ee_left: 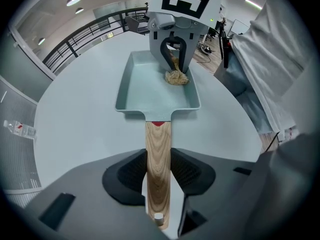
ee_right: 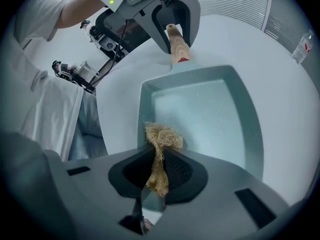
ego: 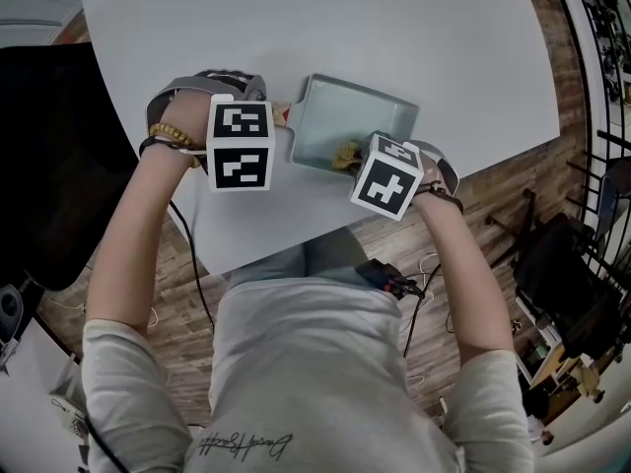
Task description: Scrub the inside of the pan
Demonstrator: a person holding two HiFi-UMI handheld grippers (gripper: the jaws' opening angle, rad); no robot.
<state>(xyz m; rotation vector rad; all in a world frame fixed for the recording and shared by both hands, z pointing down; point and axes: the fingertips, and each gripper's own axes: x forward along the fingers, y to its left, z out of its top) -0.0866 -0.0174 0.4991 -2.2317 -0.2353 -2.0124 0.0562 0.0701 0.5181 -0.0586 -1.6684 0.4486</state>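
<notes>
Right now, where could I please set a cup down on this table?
The table is bare beyond the pan, past its far wall, and out to either side. The near edge is crowded: the left gripper clamps the wooden handle, and the right gripper holds the scrubber inside the pan.

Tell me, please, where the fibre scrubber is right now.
In the head view, the fibre scrubber sits right of centre, clamped in the right gripper inside the pan, at the end away from the wooden handle.
</notes>
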